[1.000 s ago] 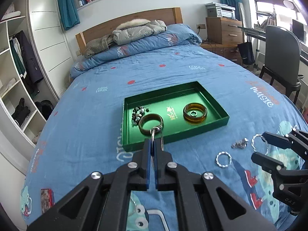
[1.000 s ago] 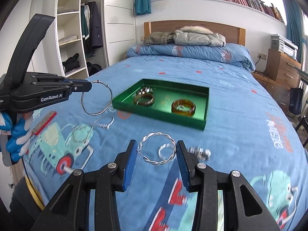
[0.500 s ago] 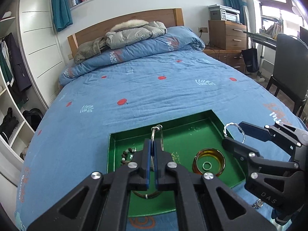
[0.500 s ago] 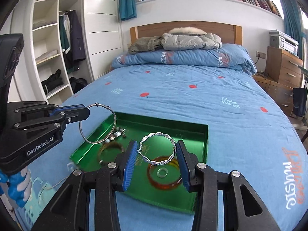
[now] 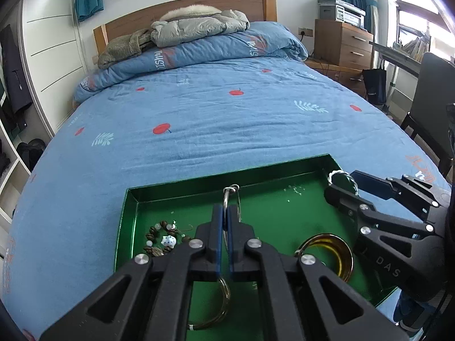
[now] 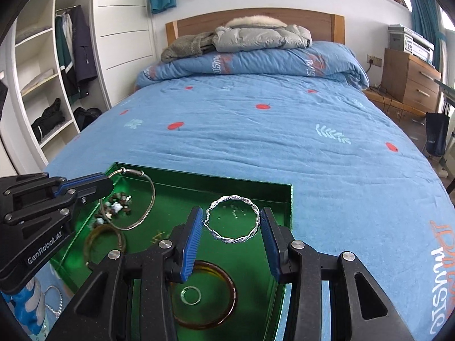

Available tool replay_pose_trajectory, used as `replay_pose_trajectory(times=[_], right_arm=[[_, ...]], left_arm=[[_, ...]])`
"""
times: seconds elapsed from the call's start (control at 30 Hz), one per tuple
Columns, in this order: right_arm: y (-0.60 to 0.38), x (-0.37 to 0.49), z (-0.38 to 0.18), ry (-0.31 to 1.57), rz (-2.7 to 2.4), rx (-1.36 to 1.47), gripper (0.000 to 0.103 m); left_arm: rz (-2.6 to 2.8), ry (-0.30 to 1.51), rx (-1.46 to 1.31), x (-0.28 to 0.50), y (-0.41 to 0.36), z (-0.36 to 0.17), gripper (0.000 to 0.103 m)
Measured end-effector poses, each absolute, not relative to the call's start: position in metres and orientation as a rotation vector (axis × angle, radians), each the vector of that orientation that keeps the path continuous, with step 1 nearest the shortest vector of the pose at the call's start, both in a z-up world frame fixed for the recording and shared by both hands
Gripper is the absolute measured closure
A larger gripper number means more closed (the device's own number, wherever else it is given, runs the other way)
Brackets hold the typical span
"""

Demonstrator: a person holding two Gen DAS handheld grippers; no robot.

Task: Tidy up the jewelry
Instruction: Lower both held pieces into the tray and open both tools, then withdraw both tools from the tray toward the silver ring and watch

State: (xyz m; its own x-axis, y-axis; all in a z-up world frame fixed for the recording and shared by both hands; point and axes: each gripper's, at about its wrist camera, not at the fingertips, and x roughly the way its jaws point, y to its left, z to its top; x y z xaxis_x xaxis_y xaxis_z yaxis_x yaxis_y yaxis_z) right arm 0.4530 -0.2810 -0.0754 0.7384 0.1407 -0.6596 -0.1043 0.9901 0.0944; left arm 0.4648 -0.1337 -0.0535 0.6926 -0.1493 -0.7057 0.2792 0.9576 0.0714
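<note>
Both grippers are hovering over the green tray (image 6: 287, 199), which is lying on the blue bed (image 6: 284, 142), and each one is carrying one hoop.

The left gripper (image 5: 225, 227) is holding its jaws together on the thin wire hoop (image 6: 148, 199), clamping the wire on its edge. The hoop is standing upright above the tray's left half, over the beaded bracelet (image 6: 115, 207) and the brown bangle (image 6: 103, 241). I think it is held by the edge because such a thin wire gives no other place to pinch.

The right gripper (image 6: 231, 227) is holding its jaws partly apart, with the twisted silver hoop (image 6: 234, 218) pressed between the blue pads across its width. This hoop is lying nearly flat above the tray's right half, just beyond the amber bangle (image 6: 204, 295), which has a small silver ring (image 6: 191, 295) lying inside it. Holding it across the width is probably keeping it level, so it can drop flat.

The free green floor is mostly at the tray's far side, and this seems the reason both hoops are brought there. Outside the tray, near its left front corner, another silver piece (image 6: 55, 298) is waiting on the bed.
</note>
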Motion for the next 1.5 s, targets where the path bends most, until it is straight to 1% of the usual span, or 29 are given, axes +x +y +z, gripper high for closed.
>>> replay_pose_trajectory(times=[0.23,0.67,0.8,0.97,1.0,1.03,1.07,1.13,1.23,1.4,1.5], right_arm=[[-0.276,0.472,-0.102,0.844,0.129,0.020,0.062],[-0.262,0.483,-0.118,0.982,0.147,-0.099,0.061],[-0.258,0.485,-0.117,1.002,0.147,-0.120,0.061],[-0.256,0.479,-0.111,1.000,0.141,-0.108,0.060],[-0.256,0.476,-0.109,0.996,0.145,-0.102,0.058],[-0.256,0.473,-0.105,0.988,0.142,-0.099,0.056],[-0.256,0.469,-0.101,0.980,0.139,-0.093,0.055],[-0.258,0.461,-0.090,0.963,0.141,-0.073,0.054],[-0.260,0.446,-0.073,0.938,0.132,-0.058,0.052],[-0.262,0.414,-0.043,0.898,0.121,-0.036,0.048],[-0.264,0.397,-0.023,0.872,0.110,-0.022,0.047]], left_arm=[[-0.235,0.814,0.123,0.475,-0.123,-0.071,0.100],[-0.186,0.966,0.033,0.482,-0.099,-0.115,0.099],[-0.185,0.971,0.036,0.478,-0.098,-0.114,0.099],[-0.197,0.953,0.018,0.471,-0.092,-0.099,0.097],[-0.199,0.951,0.015,0.469,-0.091,-0.094,0.097],[-0.199,0.948,0.012,0.467,-0.090,-0.090,0.093],[-0.198,0.942,0.010,0.463,-0.088,-0.084,0.089],[-0.189,0.929,0.006,0.455,-0.083,-0.073,0.083],[-0.179,0.915,-0.012,0.442,-0.077,-0.056,0.078],[-0.155,0.857,0.008,0.414,-0.072,-0.022,0.078],[-0.163,0.813,0.016,0.394,-0.071,0.000,0.078]])
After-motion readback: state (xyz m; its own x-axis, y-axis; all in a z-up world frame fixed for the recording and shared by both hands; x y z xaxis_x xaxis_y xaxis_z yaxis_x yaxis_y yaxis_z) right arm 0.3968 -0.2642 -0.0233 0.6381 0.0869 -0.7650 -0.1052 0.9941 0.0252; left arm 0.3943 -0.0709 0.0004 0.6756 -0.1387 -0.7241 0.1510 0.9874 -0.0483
